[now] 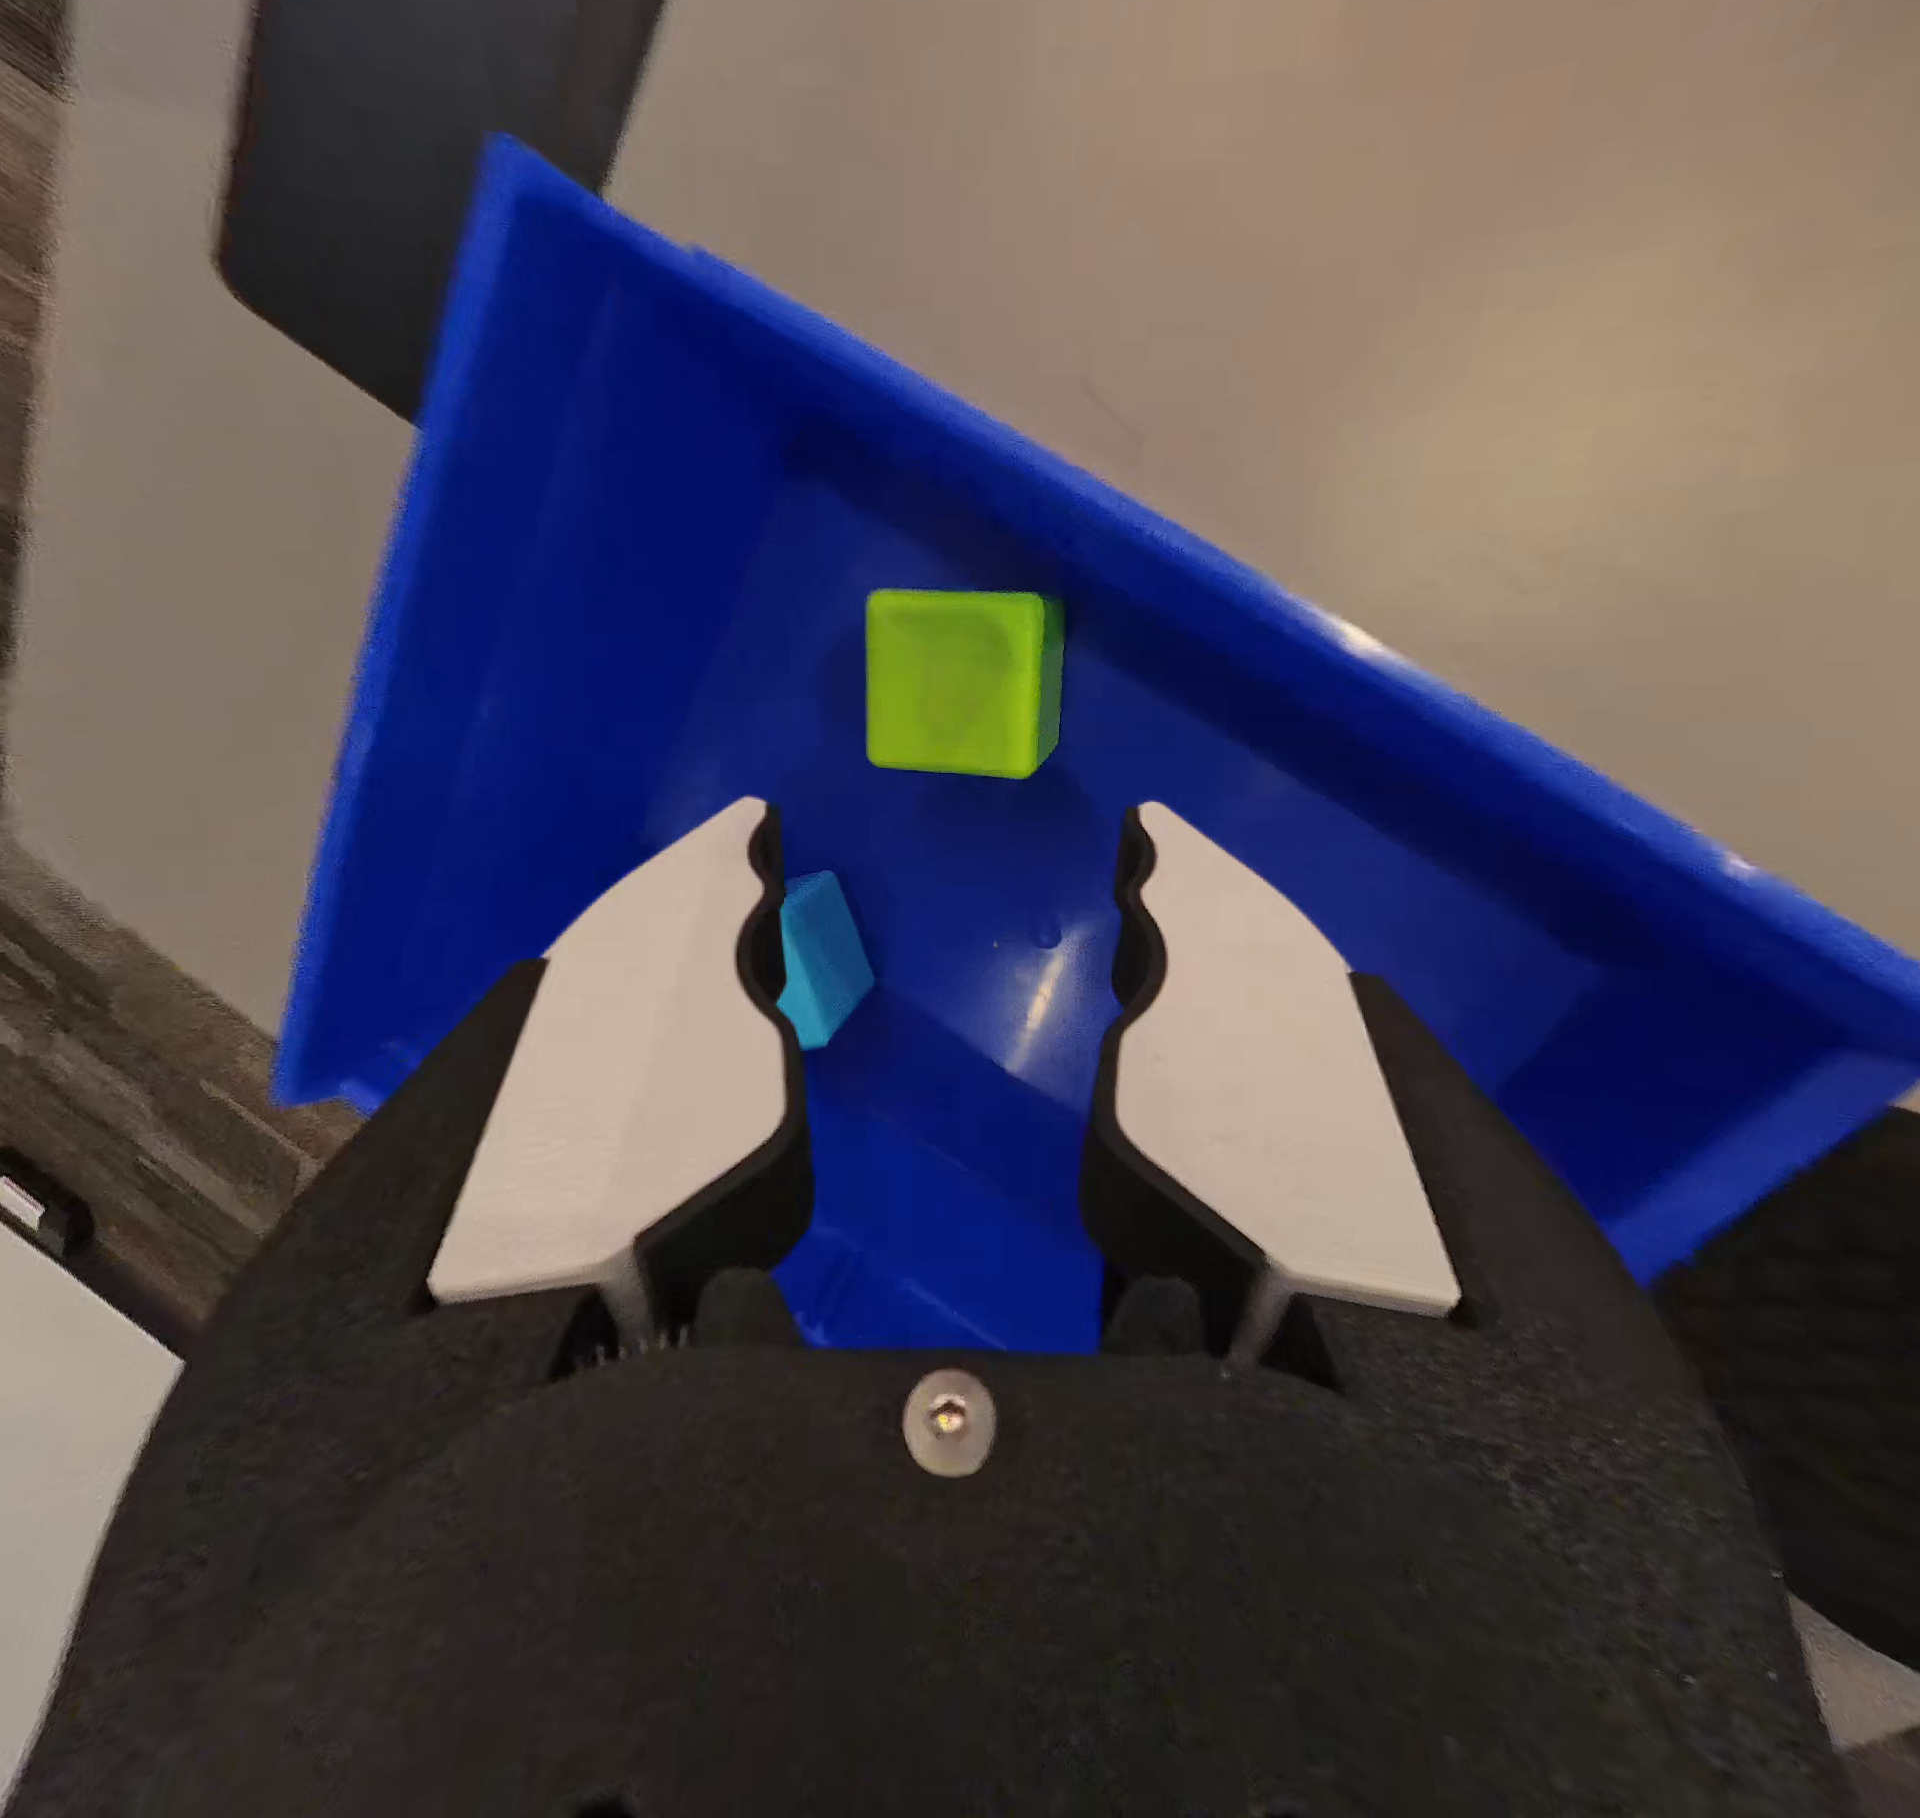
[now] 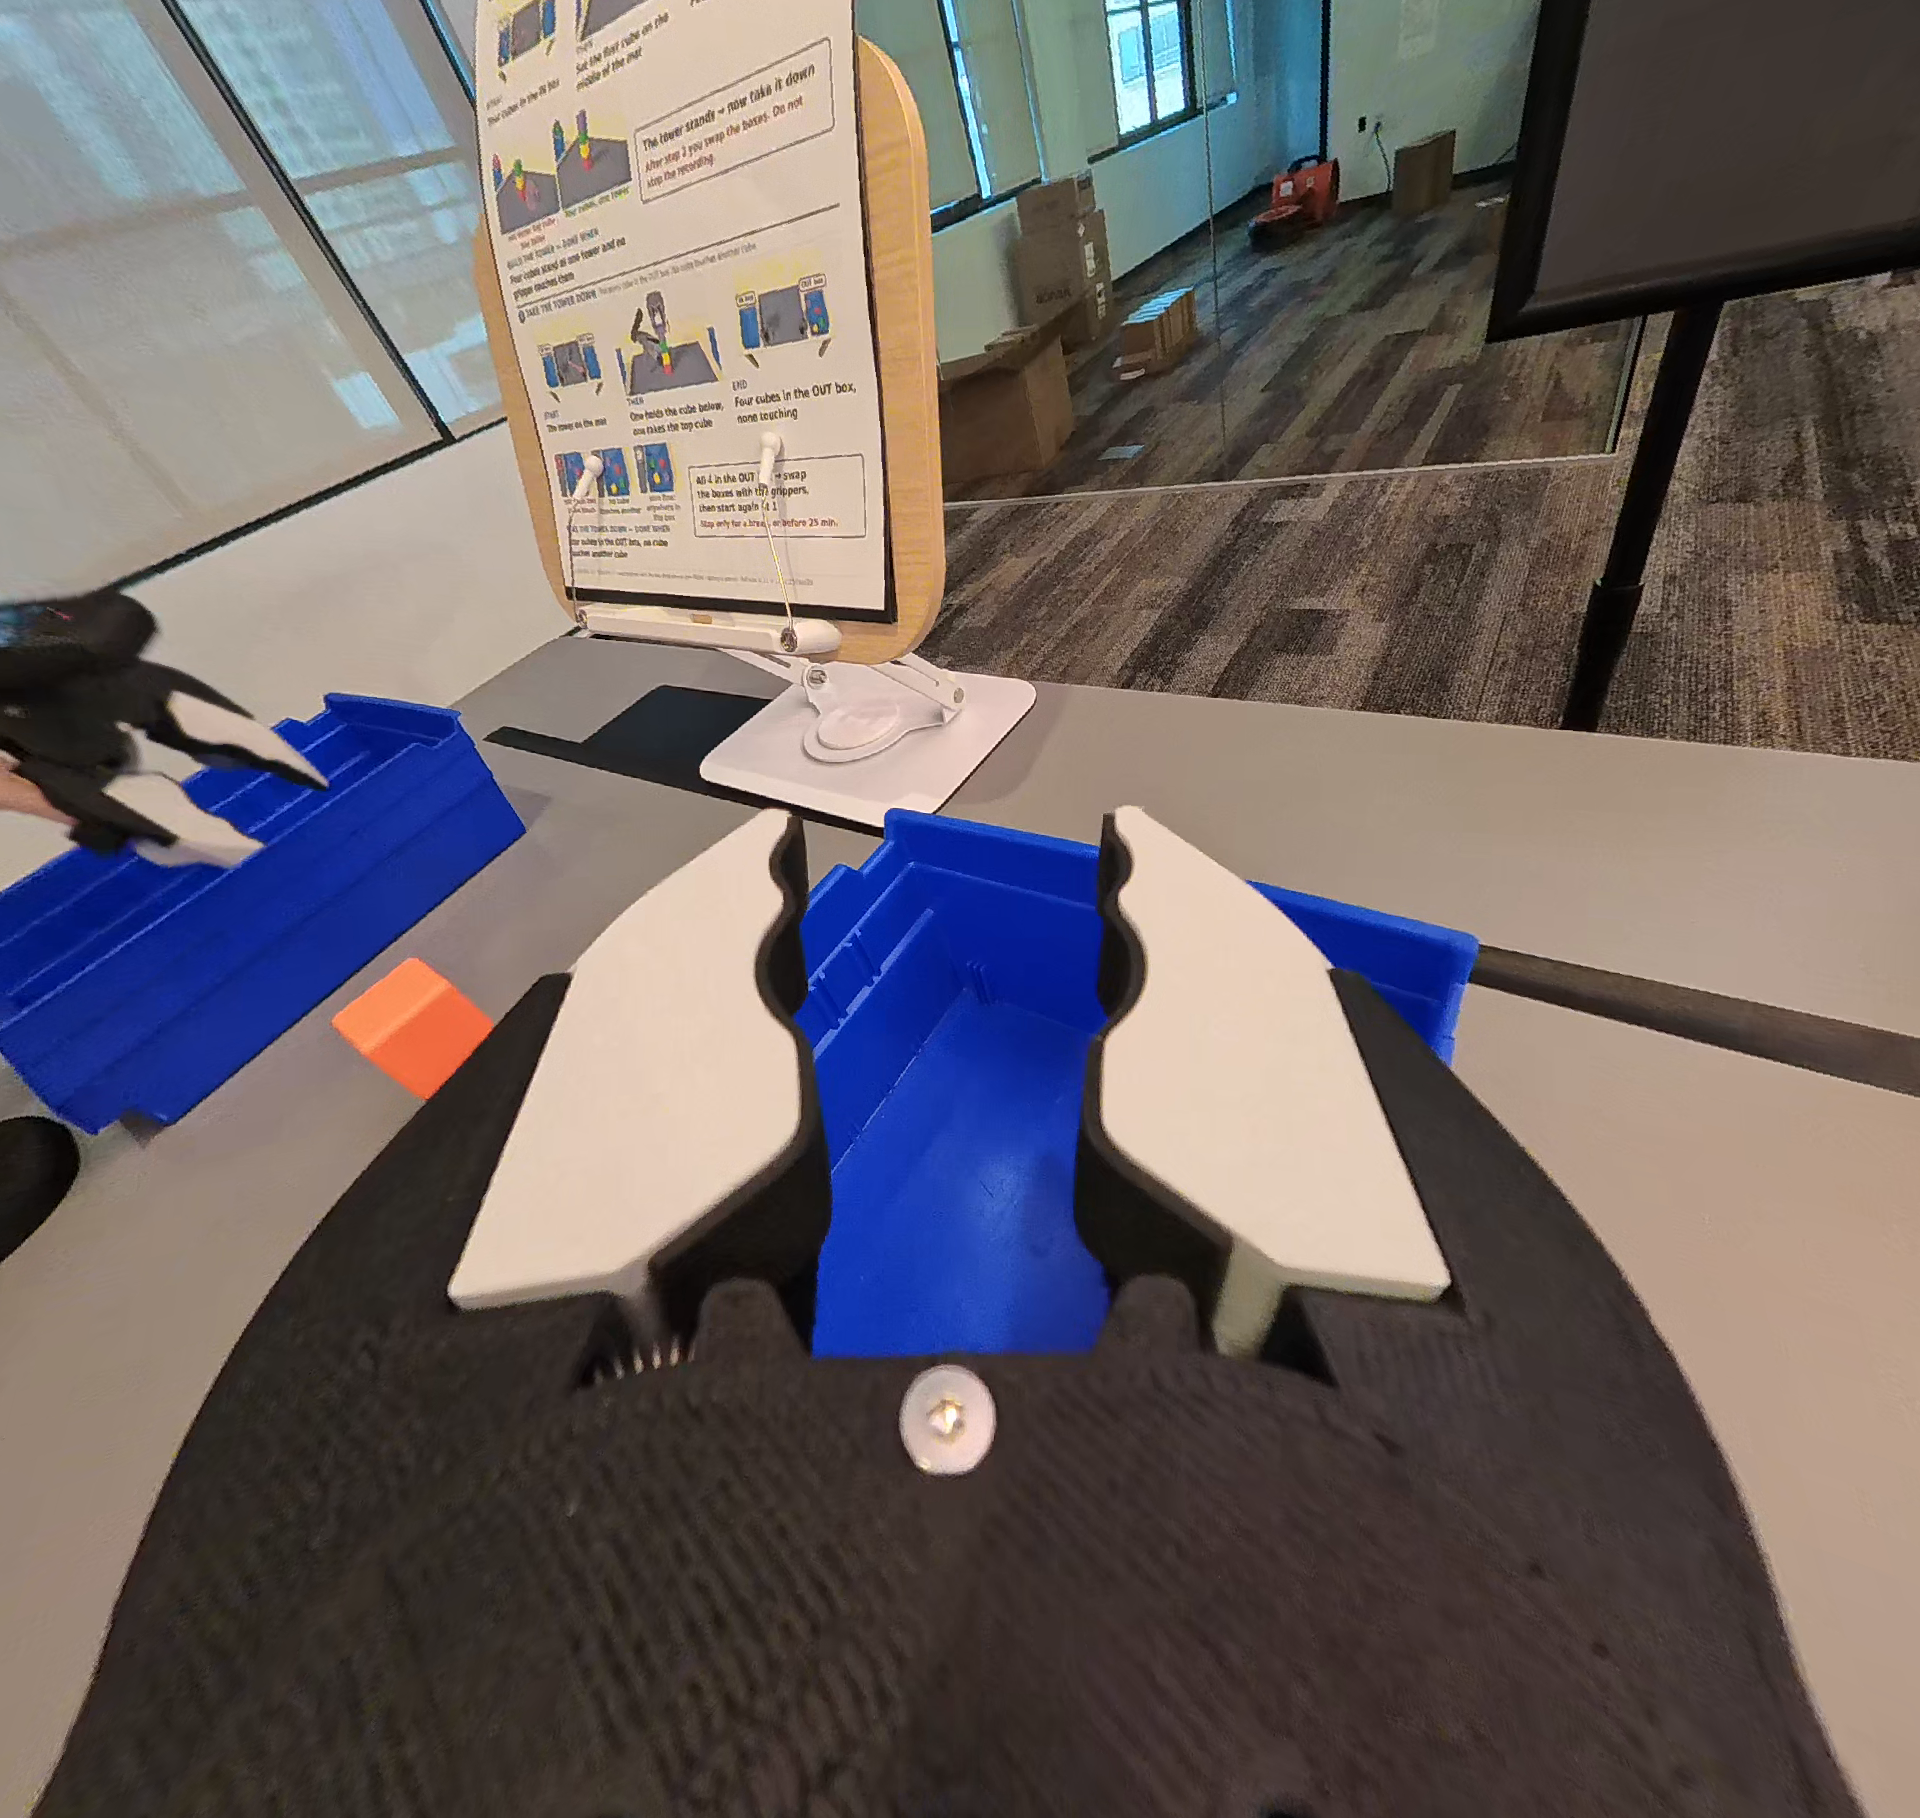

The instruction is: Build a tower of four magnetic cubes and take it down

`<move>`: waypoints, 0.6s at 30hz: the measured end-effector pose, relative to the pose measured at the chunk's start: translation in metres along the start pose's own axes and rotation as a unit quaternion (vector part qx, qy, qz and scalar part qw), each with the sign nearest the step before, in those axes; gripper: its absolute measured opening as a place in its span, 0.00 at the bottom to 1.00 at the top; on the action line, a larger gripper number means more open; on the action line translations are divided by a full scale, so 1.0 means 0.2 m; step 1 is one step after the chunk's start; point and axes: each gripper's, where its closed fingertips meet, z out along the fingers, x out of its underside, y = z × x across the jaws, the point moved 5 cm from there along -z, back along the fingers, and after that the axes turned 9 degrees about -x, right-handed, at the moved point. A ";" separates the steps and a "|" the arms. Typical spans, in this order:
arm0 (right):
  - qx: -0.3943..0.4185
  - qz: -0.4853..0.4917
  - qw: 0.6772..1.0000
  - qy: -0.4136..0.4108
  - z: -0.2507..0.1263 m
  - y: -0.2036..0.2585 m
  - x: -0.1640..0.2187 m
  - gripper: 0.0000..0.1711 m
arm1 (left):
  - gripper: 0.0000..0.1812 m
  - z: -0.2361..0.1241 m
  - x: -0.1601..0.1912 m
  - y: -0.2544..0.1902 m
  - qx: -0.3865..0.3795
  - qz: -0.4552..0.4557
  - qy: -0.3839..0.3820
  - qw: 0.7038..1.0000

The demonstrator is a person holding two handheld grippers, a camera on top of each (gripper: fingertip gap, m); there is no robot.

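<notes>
Left gripper (image 1: 948,895) jaws apart, empty, over blue bin (image 1: 623,625) holding light-blue cube (image 1: 826,958) and green cube (image 1: 956,682). Right gripper (image 2: 951,947) jaws apart, empty, above second bin (image 2: 1351,927); orange cube (image 2: 410,1020) on grey table (image 2: 1558,833); printed instruction sheet (image 2: 686,241) on stand; carpeted office beyond.

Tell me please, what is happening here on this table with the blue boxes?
A person works with two hand-held grippers on a cube-stacking task. The left gripper is open over a blue bin that holds a green cube and a light blue cube; neither is gripped. The right gripper is open and empty over a second blue bin, where no cube shows. An orange cube sits on the grey table between the bins. No tower stands.
</notes>
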 end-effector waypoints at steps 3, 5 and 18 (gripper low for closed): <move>0.000 0.006 1.000 -0.003 -0.01 -0.01 0.01 0.32 | 0.35 0.15 0.02 -0.03 0.024 -0.012 0.008 1.000; 0.005 0.009 1.000 0.001 -0.01 -0.02 0.02 0.32 | 0.35 0.20 0.00 -0.03 0.033 -0.020 -0.008 0.999; 0.001 0.022 1.000 0.009 -0.02 -0.04 0.06 0.32 | 0.25 0.29 0.00 -0.07 0.070 -0.002 0.049 0.996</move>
